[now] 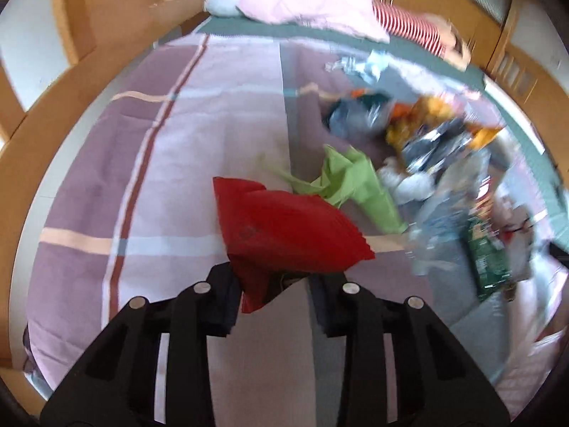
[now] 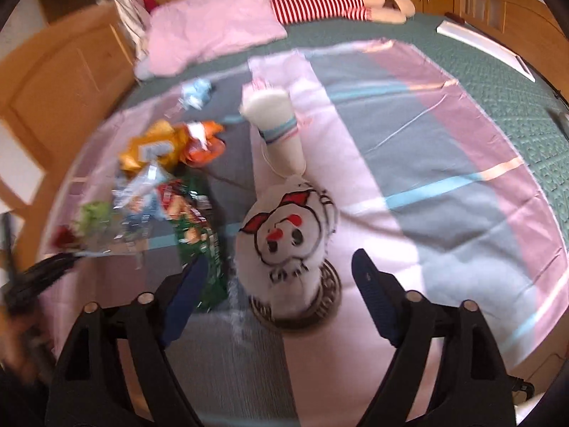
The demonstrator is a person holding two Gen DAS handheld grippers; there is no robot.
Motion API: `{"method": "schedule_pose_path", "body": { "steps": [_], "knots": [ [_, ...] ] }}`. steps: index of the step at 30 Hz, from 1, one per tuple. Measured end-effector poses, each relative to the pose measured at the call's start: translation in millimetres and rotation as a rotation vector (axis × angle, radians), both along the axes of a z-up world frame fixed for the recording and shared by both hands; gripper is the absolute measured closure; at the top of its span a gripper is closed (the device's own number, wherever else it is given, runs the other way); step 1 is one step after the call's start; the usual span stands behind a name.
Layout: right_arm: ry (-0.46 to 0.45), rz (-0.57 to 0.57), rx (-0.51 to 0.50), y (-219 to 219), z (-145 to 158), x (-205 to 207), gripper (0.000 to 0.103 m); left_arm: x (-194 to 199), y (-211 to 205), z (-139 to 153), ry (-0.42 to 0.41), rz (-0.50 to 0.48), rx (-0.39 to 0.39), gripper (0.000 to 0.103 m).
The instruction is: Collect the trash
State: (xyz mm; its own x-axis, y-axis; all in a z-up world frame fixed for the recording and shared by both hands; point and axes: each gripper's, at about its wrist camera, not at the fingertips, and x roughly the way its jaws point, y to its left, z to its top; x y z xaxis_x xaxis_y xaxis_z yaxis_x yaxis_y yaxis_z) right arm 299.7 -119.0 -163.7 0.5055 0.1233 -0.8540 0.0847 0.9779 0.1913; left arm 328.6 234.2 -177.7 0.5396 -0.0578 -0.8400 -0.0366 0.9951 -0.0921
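My left gripper is shut on a crumpled red paper and holds it above the striped bedspread. A crumpled green paper lies just beyond it. A pile of snack wrappers lies to the right; the right wrist view shows the same pile, with an orange bag and a green packet. My right gripper is open, its jaws wide on either side of a white plush toy with red eyes. The left gripper shows blurred at the left edge.
A pink pillow and a red-striped plush lie at the head of the bed. A crumpled blue tissue lies beyond the pile. A white sock-like tube lies behind the toy. Wooden bed frame and cupboards surround the bed.
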Motion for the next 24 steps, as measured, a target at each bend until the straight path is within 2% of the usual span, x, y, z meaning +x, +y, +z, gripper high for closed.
{"method": "schedule_pose_path", "body": {
  "steps": [2,4,5,6,9,12,15,17,19,22,24],
  "knots": [
    [0.036,-0.017,-0.034,2.9,-15.3,10.9,0.020,-13.3,3.1,15.8,-0.030,0.010,-0.067,0.070],
    [0.054,-0.026,-0.042,3.9,-26.5,14.3,0.021,-34.9,5.2,35.0,-0.072,0.015,-0.176,0.070],
    [0.055,-0.022,-0.043,4.8,-29.8,14.0,0.033,-42.9,6.0,42.1,-0.090,0.017,-0.220,0.070],
    [0.062,-0.012,-0.047,6.0,-33.0,12.4,0.055,-56.2,5.6,51.6,-0.125,0.012,-0.270,0.070],
    [0.054,0.000,-0.045,7.2,-29.9,-0.4,0.071,-85.8,-6.2,64.9,-0.177,-0.005,-0.328,0.070],
    [-0.002,-0.027,-0.039,4.4,-8.0,-27.5,0.073,-95.9,-24.8,63.3,-0.171,-0.042,-0.294,0.070],
    [-0.089,-0.041,-0.010,10.0,20.5,-63.8,0.073,-94.5,-45.8,53.5,-0.120,-0.057,-0.171,0.070],
    [-0.126,-0.008,0.023,23.1,34.8,-85.8,0.073,-93.8,-47.0,46.8,-0.078,-0.026,-0.109,0.070],
    [-0.157,0.036,0.028,40.3,44.3,-104.4,0.073,-88.1,-35.0,38.6,-0.030,0.035,-0.130,0.070],
    [-0.196,0.110,0.000,70.2,54.5,-123.3,0.073,-85.9,-11.5,28.6,0.014,0.115,-0.255,0.069],
    [-0.226,0.162,-0.053,92.0,57.8,-131.2,0.073,-84.4,-0.3,24.2,0.024,0.141,-0.301,0.068]
  ]
}}
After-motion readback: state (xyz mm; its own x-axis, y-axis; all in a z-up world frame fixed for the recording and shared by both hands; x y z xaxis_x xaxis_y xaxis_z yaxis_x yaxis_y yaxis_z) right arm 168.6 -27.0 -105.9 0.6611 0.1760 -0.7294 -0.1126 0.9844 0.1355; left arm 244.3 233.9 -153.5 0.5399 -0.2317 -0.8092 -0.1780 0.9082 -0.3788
